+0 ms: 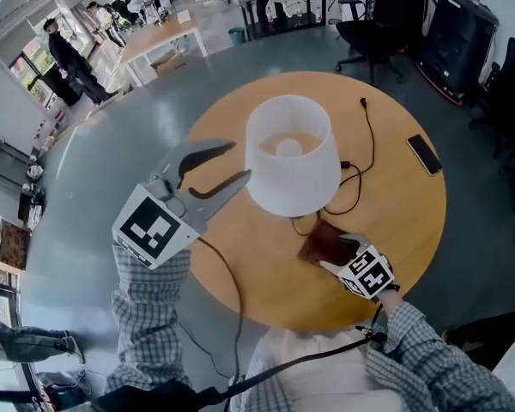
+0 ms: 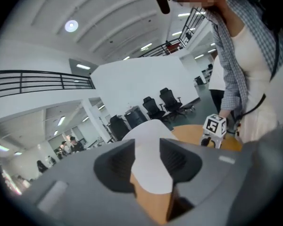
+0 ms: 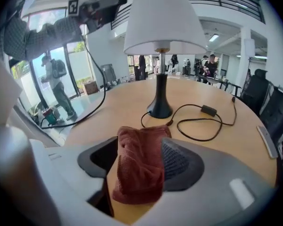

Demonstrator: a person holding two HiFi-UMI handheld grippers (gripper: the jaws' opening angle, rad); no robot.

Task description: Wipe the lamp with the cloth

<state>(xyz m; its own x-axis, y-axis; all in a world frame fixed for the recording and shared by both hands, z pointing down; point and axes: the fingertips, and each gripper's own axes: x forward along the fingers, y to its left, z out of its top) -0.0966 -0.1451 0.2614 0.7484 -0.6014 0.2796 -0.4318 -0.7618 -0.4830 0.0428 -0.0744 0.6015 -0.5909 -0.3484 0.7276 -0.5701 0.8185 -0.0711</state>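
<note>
Round wooden table (image 1: 412, 221); dark phone (image 1: 424, 154) near its right edge. Black office chair (image 1: 369, 37) beyond. Person (image 1: 69, 61) standing far left; teal bin (image 1: 236, 35), probably.

Bright, even overhead light from ceiling lights (image 2: 71, 26), soft shadows, fisheye-warped edges, blurred close foreground.

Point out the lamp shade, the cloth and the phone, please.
lamp shade (image 1: 296, 183), head view, side wall of shade.
cloth (image 3: 139, 166), right gripper view, middle of red folds.
phone (image 1: 424, 154), head view, centre of dark screen.

place: open office | cues: swivel chairs (image 1: 371, 26), long desks (image 1: 159, 37)
</note>
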